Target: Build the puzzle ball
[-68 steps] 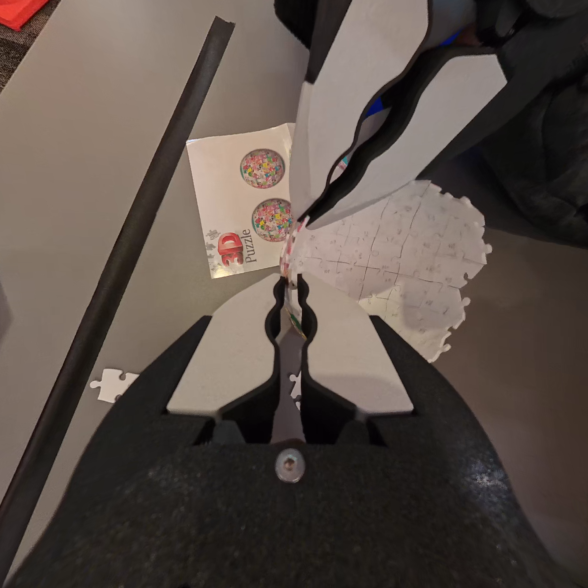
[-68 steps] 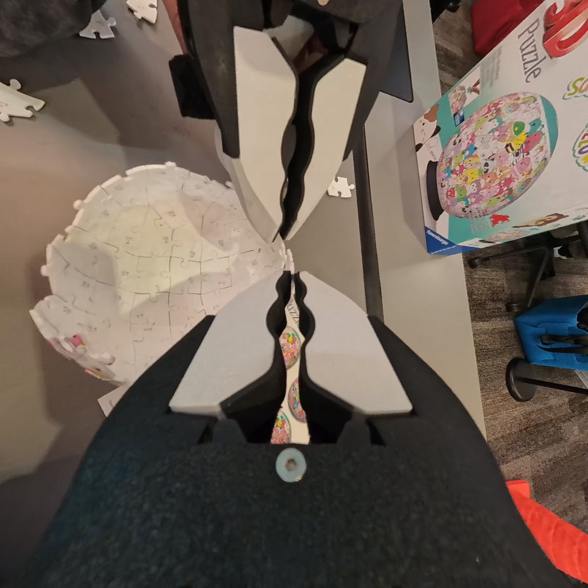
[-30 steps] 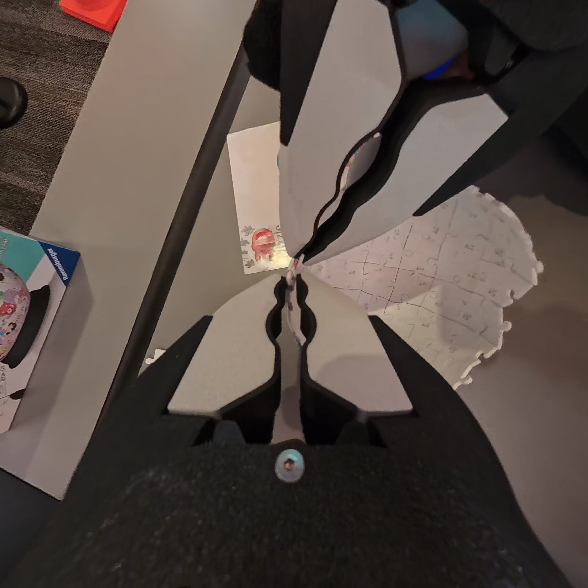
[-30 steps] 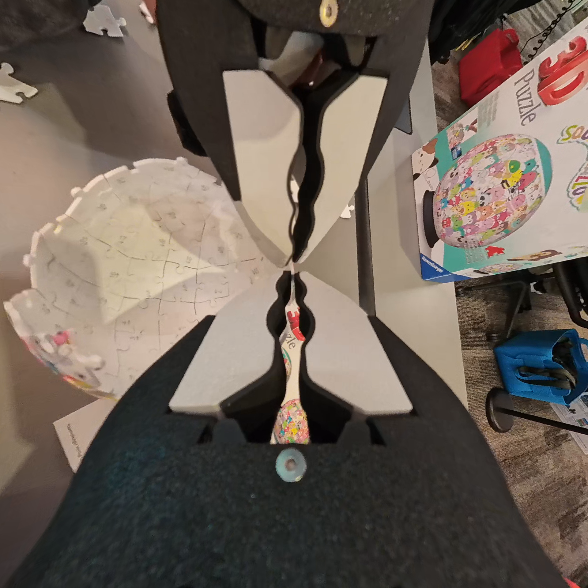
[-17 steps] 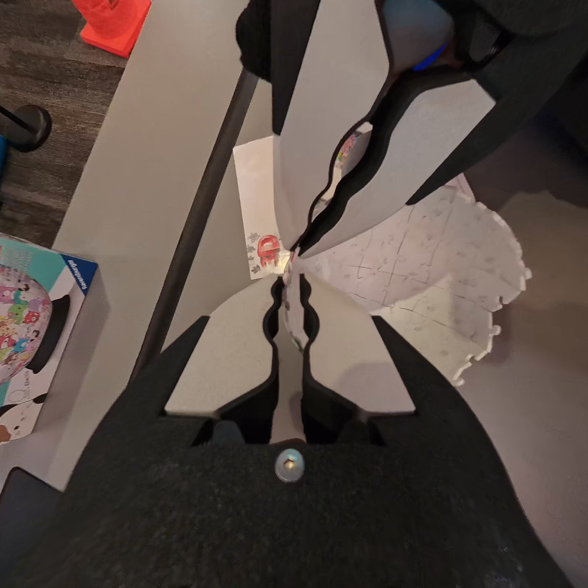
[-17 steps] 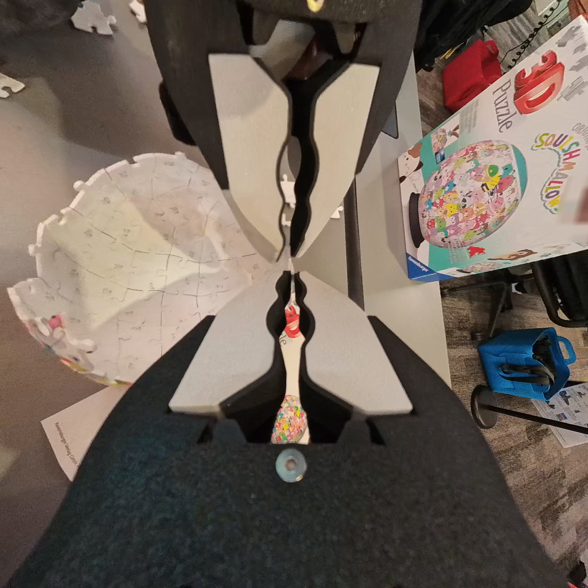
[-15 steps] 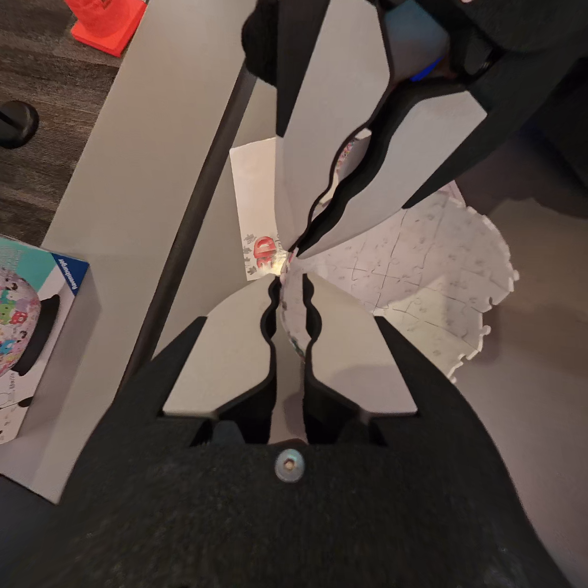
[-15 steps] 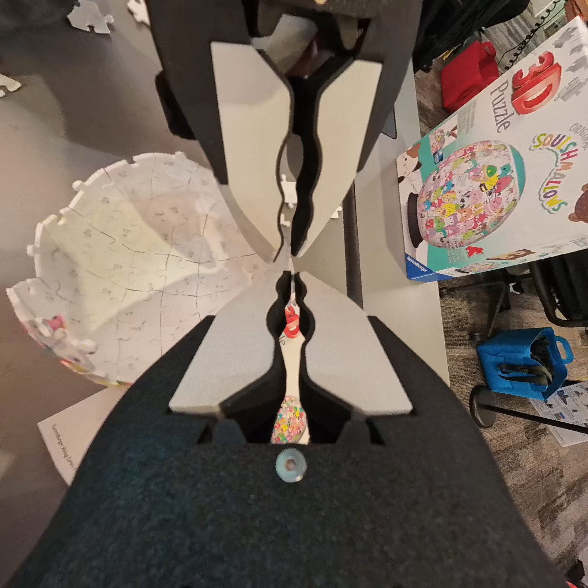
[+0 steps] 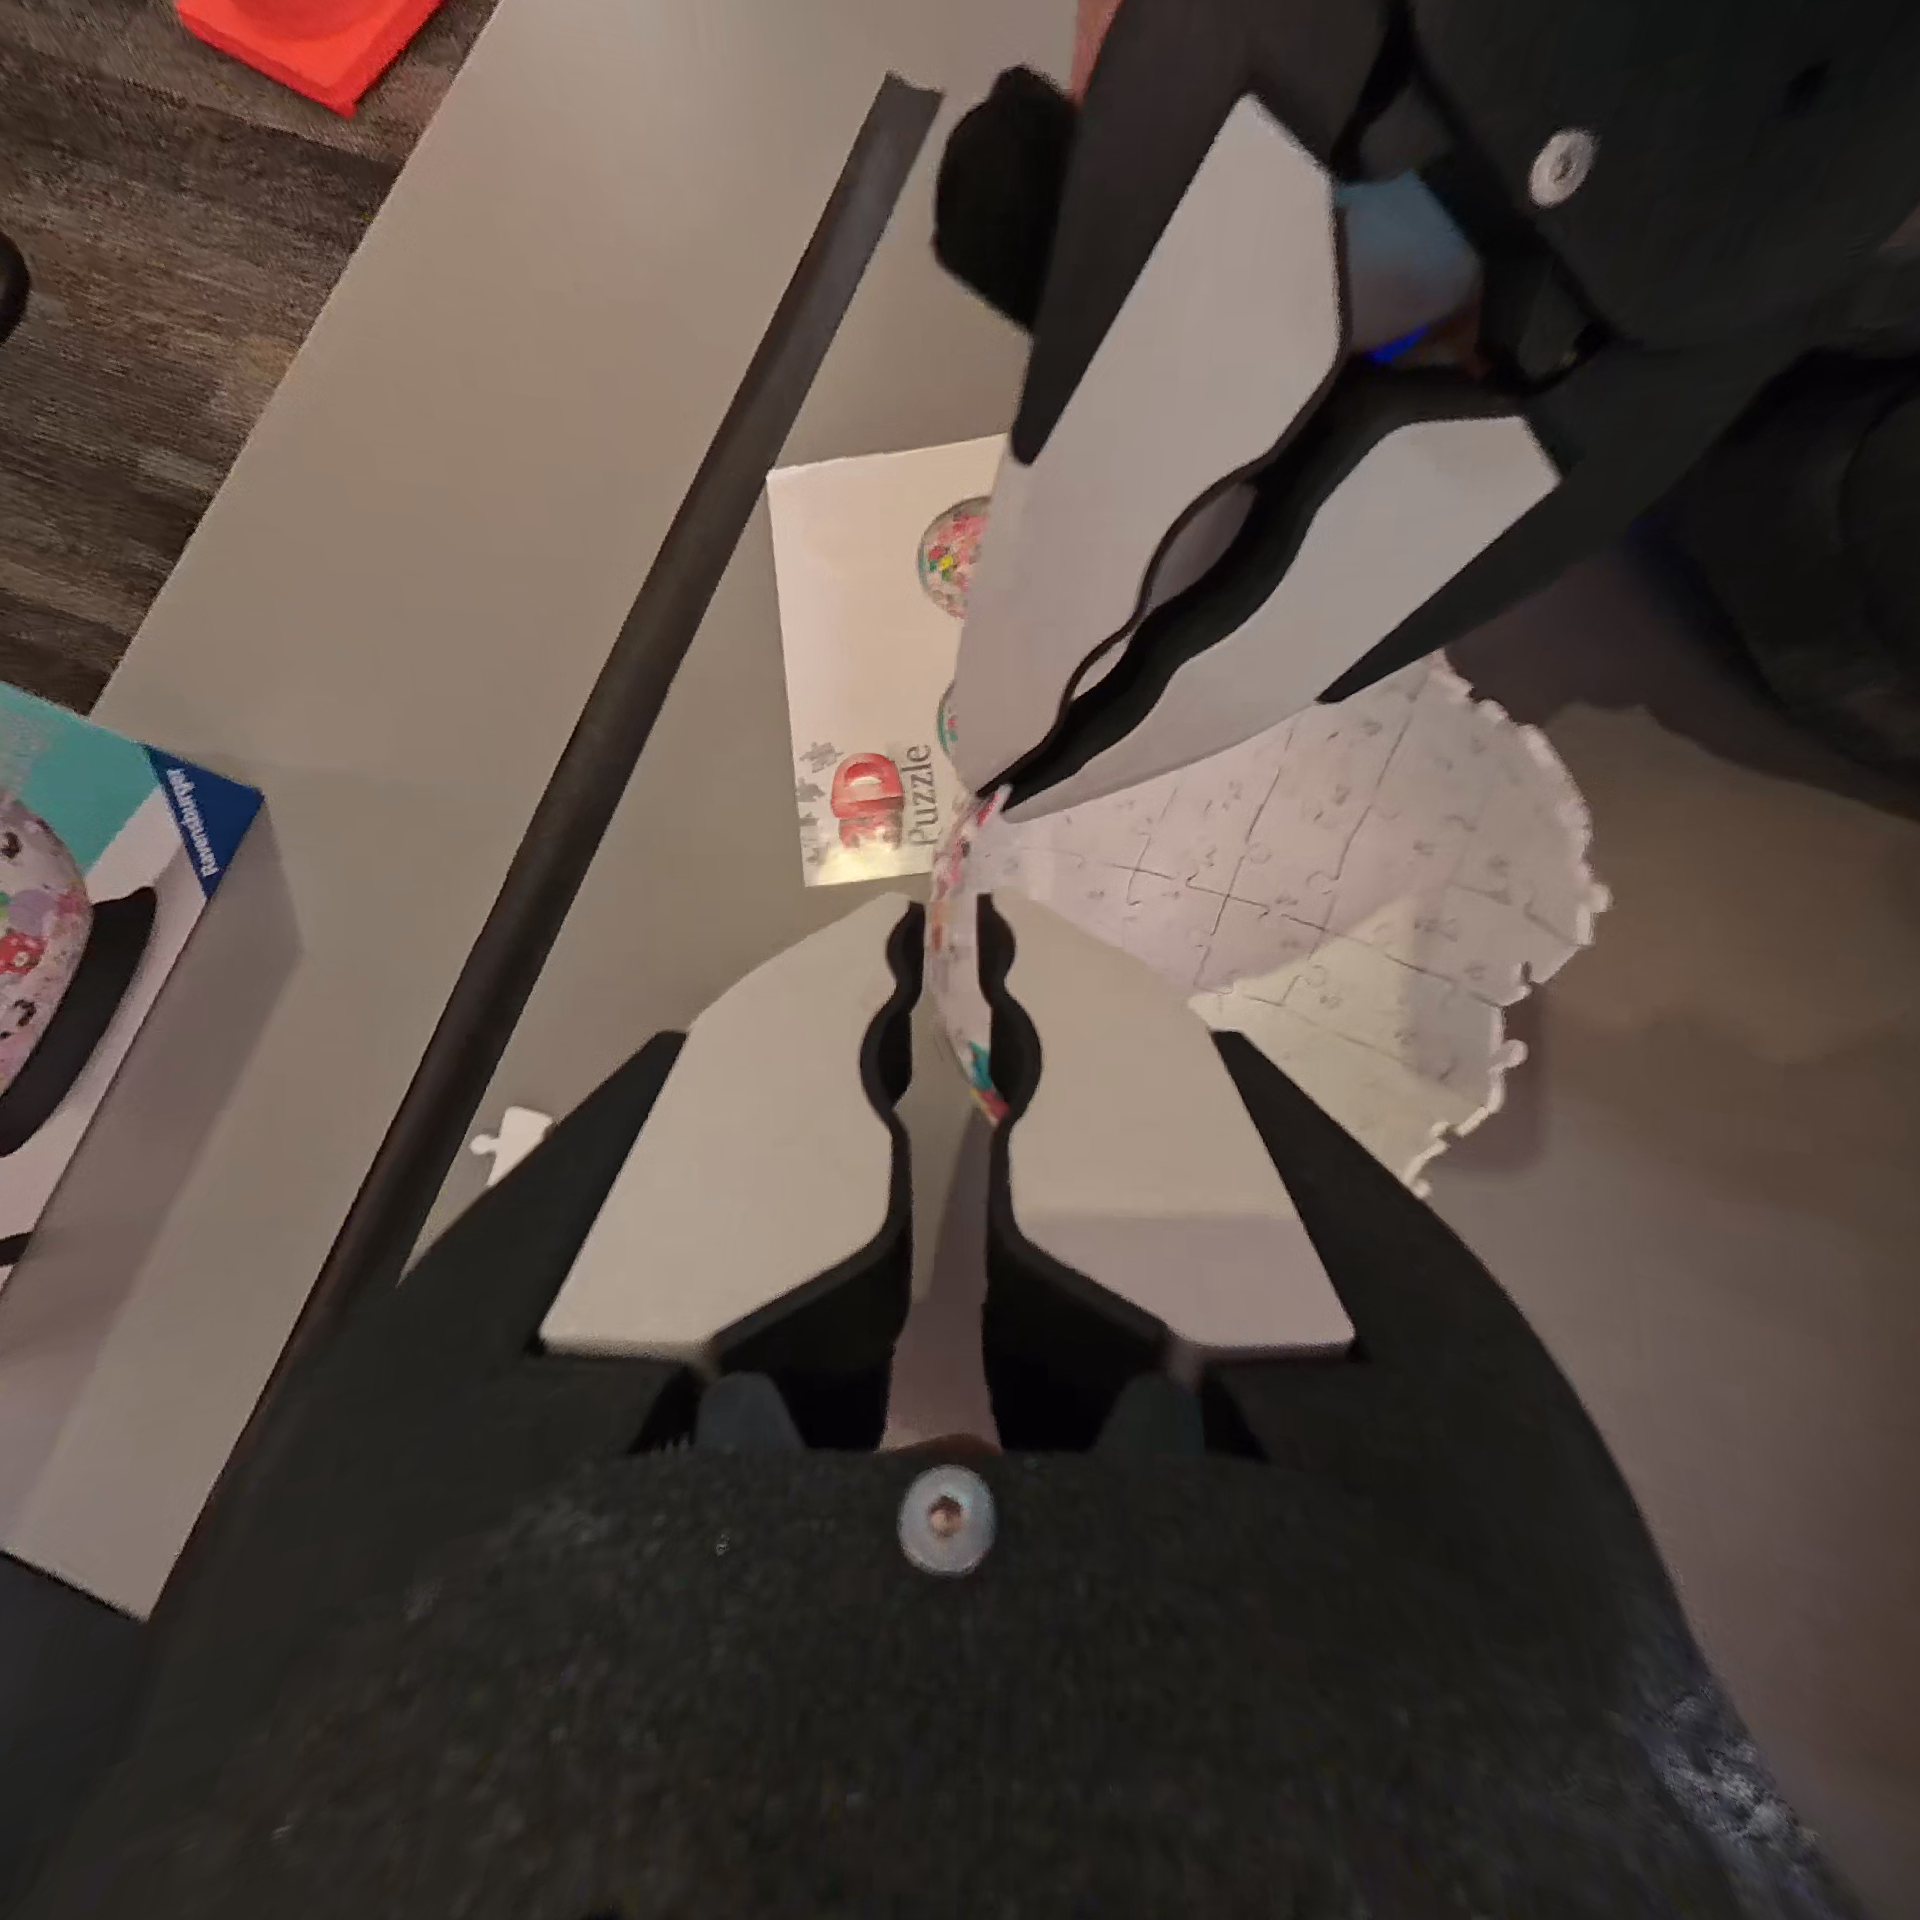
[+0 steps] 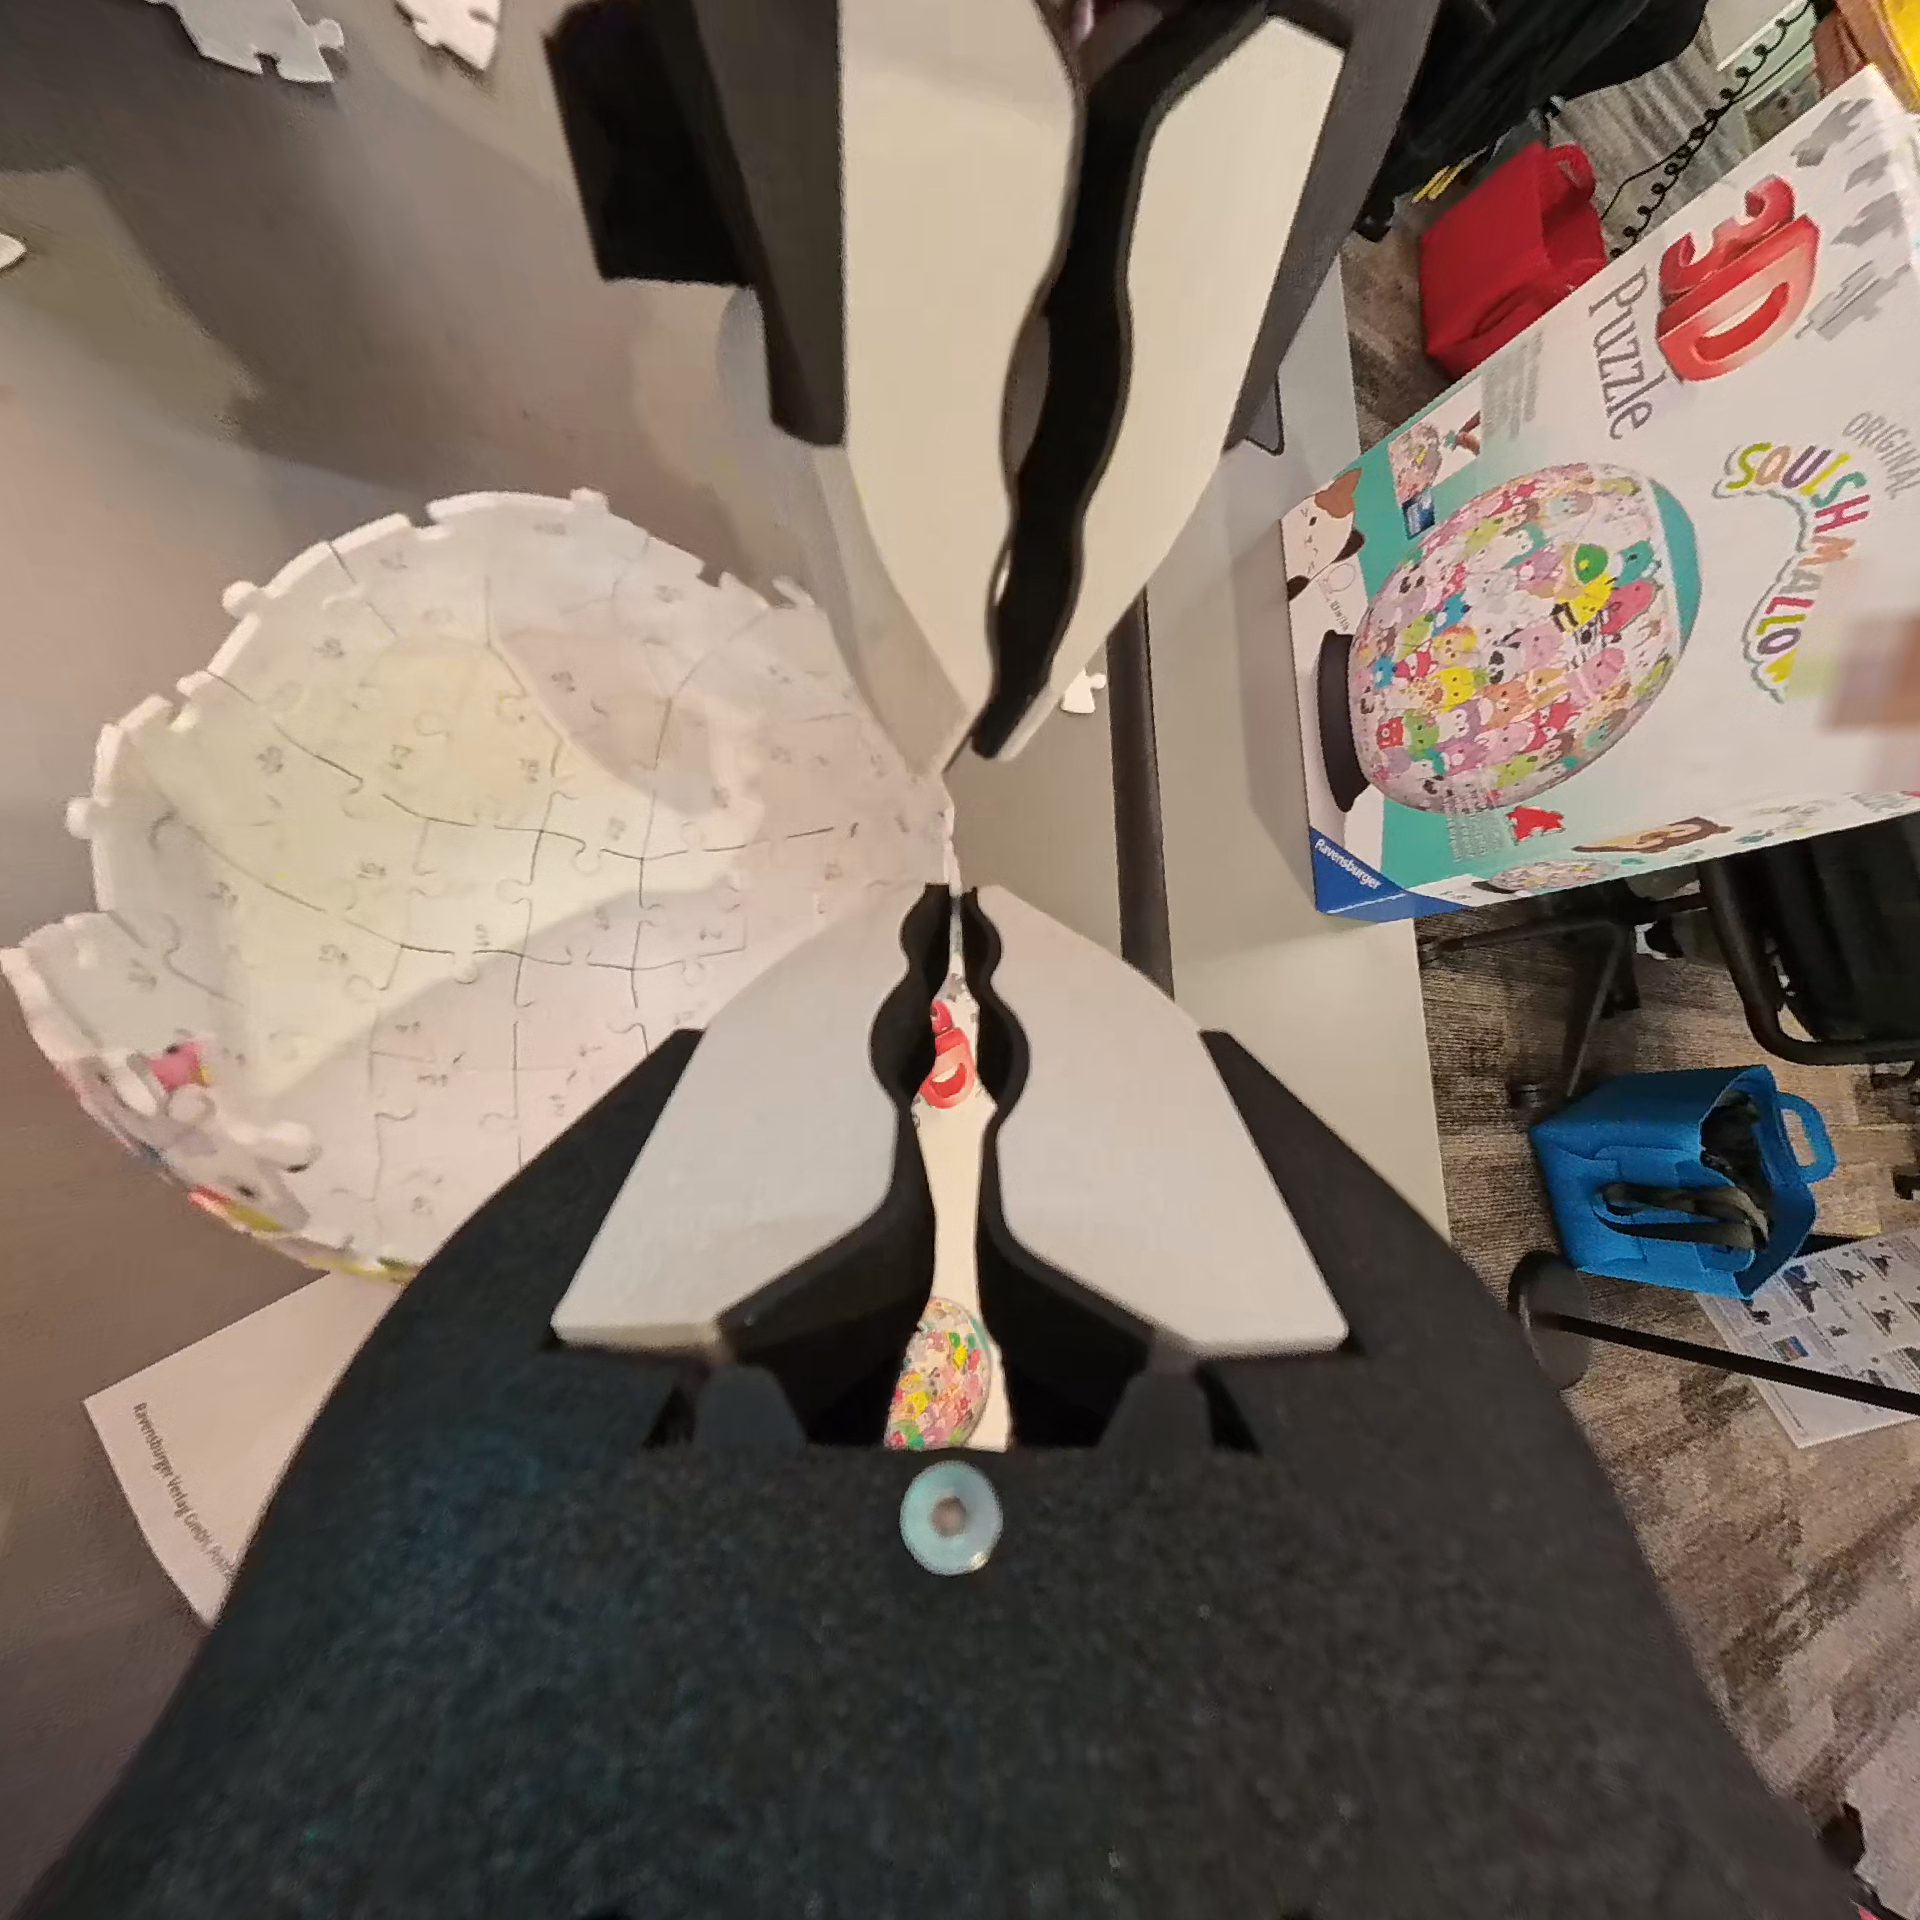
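Note:
The half-built puzzle ball [image 10: 447, 831] is a white open shell with a jagged rim, lying on the grey table; it also shows in the left wrist view [image 9: 1351, 894]. My left gripper [image 9: 948, 912] holds the shell's near rim, its jaws a narrow gap apart with the wall between them. My right gripper [image 10: 954, 896] is shut on the same rim, tip to tip with the left one. In the left wrist view the right gripper [image 9: 987, 802] comes in from the upper right. In the right wrist view the left gripper [image 10: 975, 750] comes down from the top.
The puzzle box [image 10: 1558, 644] stands at the table's edge, also in the left wrist view [image 9: 104, 935]. A leaflet [image 9: 873, 665] lies under the grippers. Loose pieces [image 10: 260, 31] lie far off. A dark gap [image 9: 623, 675] splits the tables. A blue bag [image 10: 1683, 1174] sits on the floor. Both grippers' tips are close together, under 4 cm apart.
Both grippers stay on the rim. The left jaws stand slightly wider than a second ago. The shell has shifted and more of its inside shows in the right wrist view.

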A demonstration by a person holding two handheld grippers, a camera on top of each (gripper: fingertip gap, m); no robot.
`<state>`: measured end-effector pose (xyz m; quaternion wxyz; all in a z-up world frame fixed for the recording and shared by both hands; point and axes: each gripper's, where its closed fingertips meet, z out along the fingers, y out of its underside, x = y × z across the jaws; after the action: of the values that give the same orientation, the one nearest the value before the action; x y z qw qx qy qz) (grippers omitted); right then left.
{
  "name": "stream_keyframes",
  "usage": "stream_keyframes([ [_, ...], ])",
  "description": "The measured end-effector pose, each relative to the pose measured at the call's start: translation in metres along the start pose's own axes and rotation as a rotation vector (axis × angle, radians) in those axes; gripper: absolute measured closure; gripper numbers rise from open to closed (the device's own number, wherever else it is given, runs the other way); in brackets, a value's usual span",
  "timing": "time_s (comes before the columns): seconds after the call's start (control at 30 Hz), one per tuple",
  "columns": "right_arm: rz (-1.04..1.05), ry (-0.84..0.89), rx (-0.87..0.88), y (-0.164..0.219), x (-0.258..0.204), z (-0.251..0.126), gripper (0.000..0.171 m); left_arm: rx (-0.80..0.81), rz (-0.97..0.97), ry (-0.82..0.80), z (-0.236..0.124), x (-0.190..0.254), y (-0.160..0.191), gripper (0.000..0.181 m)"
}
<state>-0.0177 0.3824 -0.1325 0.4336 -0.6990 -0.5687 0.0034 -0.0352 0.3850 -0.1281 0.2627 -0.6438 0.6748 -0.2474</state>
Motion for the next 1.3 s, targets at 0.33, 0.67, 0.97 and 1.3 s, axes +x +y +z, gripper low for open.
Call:
stream_keyframes([
  [0.33, 0.025, 0.001, 0.020, -0.003, 0.002, -0.002, 0.169, -0.027, -0.020, 0.019, 0.008, -0.003, 0.009, 0.181],
  [0.67, 0.043, -0.018, 0.023, 0.000, 0.000, 0.005, 0.169, -0.033, -0.026, 0.029, 0.011, -0.003, 0.011, 0.181],
  [0.97, 0.068, -0.020, 0.021, 0.002, 0.002, 0.006, 0.169, -0.053, 0.046, 0.004, 0.012, 0.002, 0.010, 0.167],
  [1.3, 0.068, -0.019, 0.020, 0.002, 0.002, 0.006, 0.169, -0.077, 0.068, -0.050, 0.024, -0.002, 0.010, 0.170],
])
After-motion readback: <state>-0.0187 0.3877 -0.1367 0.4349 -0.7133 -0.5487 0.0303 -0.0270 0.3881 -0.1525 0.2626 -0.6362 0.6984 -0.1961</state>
